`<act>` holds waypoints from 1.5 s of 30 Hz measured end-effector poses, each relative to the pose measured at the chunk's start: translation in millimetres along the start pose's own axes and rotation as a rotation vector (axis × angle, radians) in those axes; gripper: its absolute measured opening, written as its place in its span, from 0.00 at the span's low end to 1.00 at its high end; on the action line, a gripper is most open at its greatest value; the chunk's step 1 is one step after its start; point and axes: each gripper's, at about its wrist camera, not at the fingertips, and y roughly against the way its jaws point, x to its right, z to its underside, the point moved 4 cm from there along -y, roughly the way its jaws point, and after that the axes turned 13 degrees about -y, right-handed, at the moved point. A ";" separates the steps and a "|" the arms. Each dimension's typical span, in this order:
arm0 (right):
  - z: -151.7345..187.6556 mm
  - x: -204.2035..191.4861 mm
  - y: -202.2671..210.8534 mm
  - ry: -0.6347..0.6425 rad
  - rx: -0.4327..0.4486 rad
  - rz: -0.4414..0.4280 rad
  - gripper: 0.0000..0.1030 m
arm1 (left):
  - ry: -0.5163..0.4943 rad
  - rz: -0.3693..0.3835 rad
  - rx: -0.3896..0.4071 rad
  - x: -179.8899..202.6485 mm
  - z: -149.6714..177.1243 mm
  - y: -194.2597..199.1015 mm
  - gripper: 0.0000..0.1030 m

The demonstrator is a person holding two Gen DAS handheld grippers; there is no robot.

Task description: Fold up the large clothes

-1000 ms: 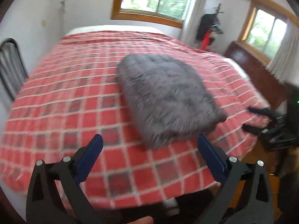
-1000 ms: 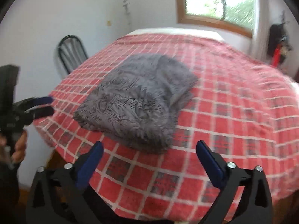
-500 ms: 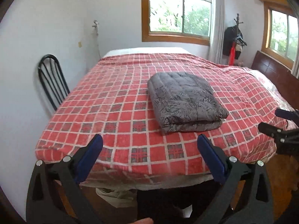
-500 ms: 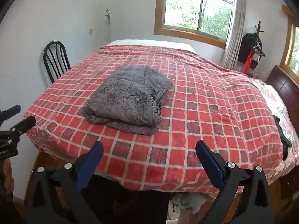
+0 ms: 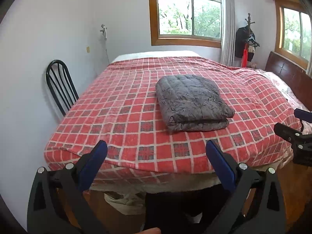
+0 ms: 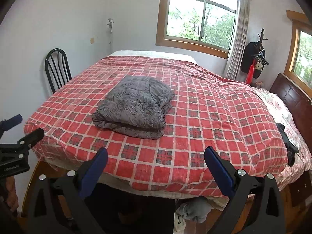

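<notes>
**Folded grey quilt on the bed, both hand-held grippers wide and empty**

Left wrist view: the left hand-held gripper has its jaws wide apart and holds nothing. Ahead of it, well apart, the folded grey quilt lies on the red checked bed cover.

Right wrist view: the right hand-held gripper is also wide and empty. The quilt lies ahead, slightly left. A black chair stands far left.

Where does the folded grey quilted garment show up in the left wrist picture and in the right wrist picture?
Left wrist: folded grey quilted garment lies right of centre on the red checked bedspread.
Right wrist: it lies left of centre.
Shared landmark: black metal chair at the bed's left edge.
</notes>
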 end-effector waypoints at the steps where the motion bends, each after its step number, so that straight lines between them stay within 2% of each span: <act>1: 0.5 0.0 0.8 -0.001 0.002 0.000 0.96 | 0.002 0.001 0.006 0.3 -0.1 2.4 0.97; 4: 1.1 0.5 2.0 0.000 0.005 -0.002 0.96 | 0.021 0.031 0.020 -1.2 -0.6 7.3 0.97; 8: 1.7 1.8 3.9 0.001 0.012 0.001 0.96 | 0.041 0.018 0.031 -4.9 0.1 11.3 0.97; 14: 2.3 3.4 4.4 -0.004 0.014 0.000 0.96 | 0.054 0.039 0.020 -3.7 0.9 10.5 0.97; 18: 3.5 3.6 3.8 -0.003 0.009 -0.003 0.96 | 0.039 0.013 0.005 -1.2 1.9 9.5 0.97; 23: 3.0 3.6 2.9 -0.005 0.010 -0.005 0.96 | 0.059 0.073 -0.005 0.5 2.0 5.8 0.97; 31: 2.2 3.9 0.0 -0.010 0.004 -0.010 0.96 | 0.050 0.025 0.000 -0.5 -1.5 6.4 0.97; 45: -2.4 1.6 -3.5 -0.017 0.011 -0.017 0.96 | 0.054 0.025 -0.002 -4.7 -3.1 4.6 0.97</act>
